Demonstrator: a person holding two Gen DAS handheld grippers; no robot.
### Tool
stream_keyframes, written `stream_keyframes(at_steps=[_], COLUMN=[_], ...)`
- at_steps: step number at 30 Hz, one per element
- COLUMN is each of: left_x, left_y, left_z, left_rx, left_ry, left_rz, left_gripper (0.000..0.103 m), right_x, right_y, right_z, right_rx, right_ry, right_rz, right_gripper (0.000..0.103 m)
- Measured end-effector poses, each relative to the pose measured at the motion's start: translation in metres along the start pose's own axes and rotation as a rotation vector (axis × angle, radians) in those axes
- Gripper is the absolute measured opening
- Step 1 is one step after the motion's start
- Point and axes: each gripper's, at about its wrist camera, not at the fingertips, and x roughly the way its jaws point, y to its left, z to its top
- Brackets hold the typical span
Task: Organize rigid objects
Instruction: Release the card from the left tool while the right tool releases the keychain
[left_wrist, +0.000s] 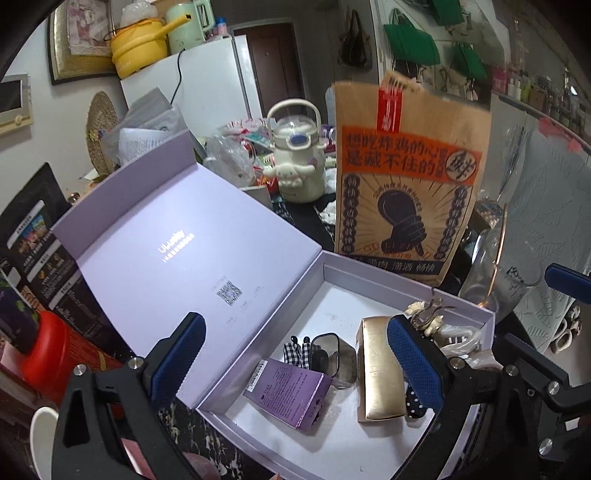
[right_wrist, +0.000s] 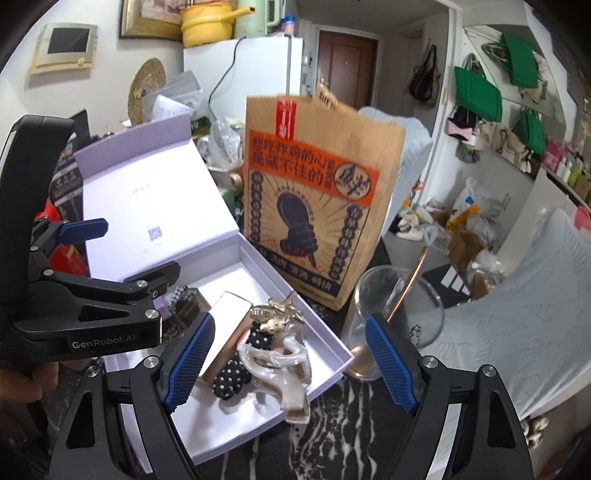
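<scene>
An open lilac box lies on the dark marble table with its lid leaning back. In it lie a purple carton, a smoky clear case, a gold case, a polka-dot hair tie and pearly hair claws. My left gripper is open and empty above the box's near side. My right gripper is open and empty over the hair claws at the box's right end. The left gripper also shows in the right wrist view.
A brown paper bag stands just behind the box. A clear glass jar with a copper straw stands to the box's right. A cream kettle-shaped bottle and clutter lie further back. A red container stands at left.
</scene>
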Motion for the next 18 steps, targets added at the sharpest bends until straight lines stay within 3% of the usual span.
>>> stream_keyframes(at_steps=[18], left_x=[-0.088], left_y=[-0.001], left_z=[-0.002], left_rx=[0.014], left_ry=[-0.121], left_rz=[-0.040], left_gripper=[0.100], right_x=[-0.087], right_y=[-0.001], right_z=[-0.003], right_rx=[0.020], right_ry=[-0.150], right_rz=[-0.031], right_gripper=[0.086])
